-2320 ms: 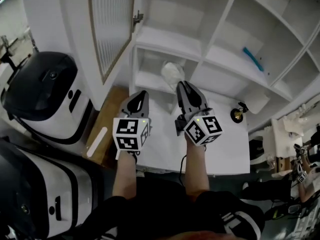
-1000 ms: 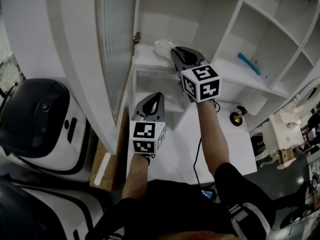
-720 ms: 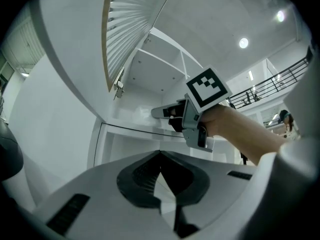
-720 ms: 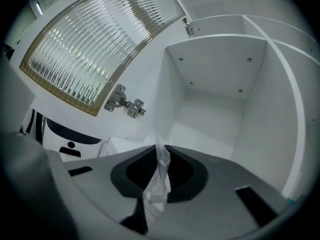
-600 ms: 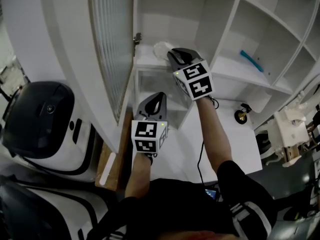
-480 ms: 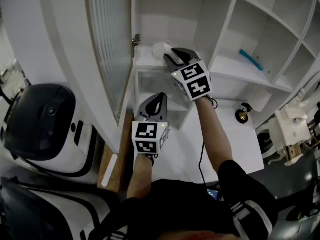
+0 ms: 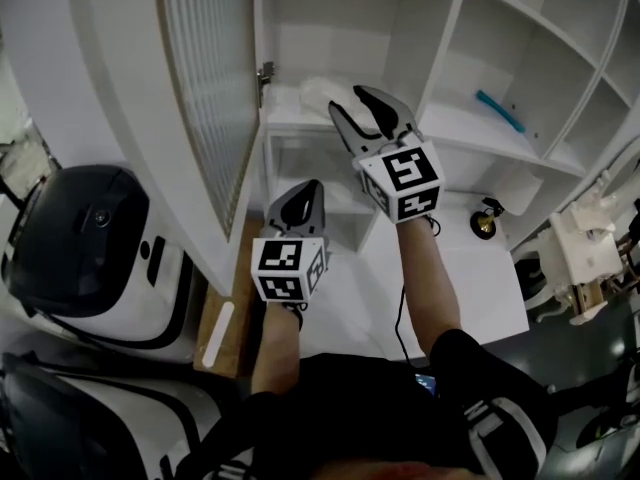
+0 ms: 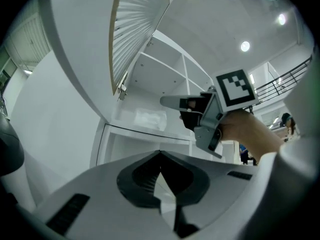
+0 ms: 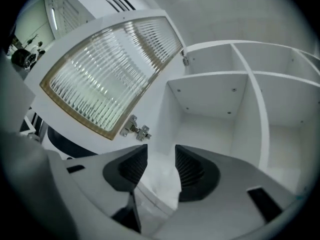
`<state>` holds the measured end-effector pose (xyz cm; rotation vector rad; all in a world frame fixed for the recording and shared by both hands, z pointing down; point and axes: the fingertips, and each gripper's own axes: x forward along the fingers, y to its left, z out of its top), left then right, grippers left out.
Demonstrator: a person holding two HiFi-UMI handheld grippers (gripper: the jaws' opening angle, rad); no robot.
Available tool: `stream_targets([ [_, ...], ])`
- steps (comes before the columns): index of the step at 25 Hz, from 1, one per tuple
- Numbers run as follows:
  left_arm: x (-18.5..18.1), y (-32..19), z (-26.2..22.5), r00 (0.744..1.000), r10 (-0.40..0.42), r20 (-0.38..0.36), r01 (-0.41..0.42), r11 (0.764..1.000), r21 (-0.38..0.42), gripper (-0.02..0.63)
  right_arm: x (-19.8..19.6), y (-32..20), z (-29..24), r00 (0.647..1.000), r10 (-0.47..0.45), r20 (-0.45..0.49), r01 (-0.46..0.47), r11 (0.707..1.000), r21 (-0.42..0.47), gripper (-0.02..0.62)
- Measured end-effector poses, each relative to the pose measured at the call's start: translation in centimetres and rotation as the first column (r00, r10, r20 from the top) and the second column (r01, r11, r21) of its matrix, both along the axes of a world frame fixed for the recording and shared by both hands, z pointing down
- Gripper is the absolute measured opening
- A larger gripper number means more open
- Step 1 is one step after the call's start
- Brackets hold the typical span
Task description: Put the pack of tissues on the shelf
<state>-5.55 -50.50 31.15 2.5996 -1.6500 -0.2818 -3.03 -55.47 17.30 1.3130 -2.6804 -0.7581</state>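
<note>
Currently the pack of tissues [image 7: 310,90] lies on the shelf [image 7: 290,120], in the leftmost compartment, just right of the open ribbed-glass door [image 7: 205,108].

Right hand-held gripper [image 7: 352,101]: the jaws are spread wide, having just been opening. The pack sits between their tips and just beyond them, and the jaws do not press on it.

Left hand-held gripper [image 7: 306,190]: the jaws are pressed together with nothing between them. It is held lower and nearer than the right one, in front of the compartment below.

View comparison: the head view shows both grippers and a blue item [image 7: 497,109] on a shelf further right, but not the gap at the right jaws. The right gripper view shows that gap, with white wrapper between the ribbed inner faces, and also the door hinge [image 9: 136,130]. The left gripper view shows the pack lying flat on the shelf board, with the right gripper seen side-on just beside it.

Change: half a second earlier the right gripper's jaws stood narrow about the pack. They are now apart, and the gripper sits slightly nearer. The left gripper is unchanged.
</note>
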Motion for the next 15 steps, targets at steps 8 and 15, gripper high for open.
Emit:
stream_targets([
  [8,-0.6,-0.2,0.5,1.000,-0.015,-0.006,0.015,1.000,-0.022,0.011,3.4,2.1,2.3,0.982,-0.011,0.190,0.024,0.998,-0.064,0.063],
  [15,-1.3,0.1,0.5,0.999,-0.033,-0.003,0.033,0.999,-0.023,0.011,4.5,3.2,5.9,0.960,-0.029,0.280,0.077,0.984,-0.162,0.026],
])
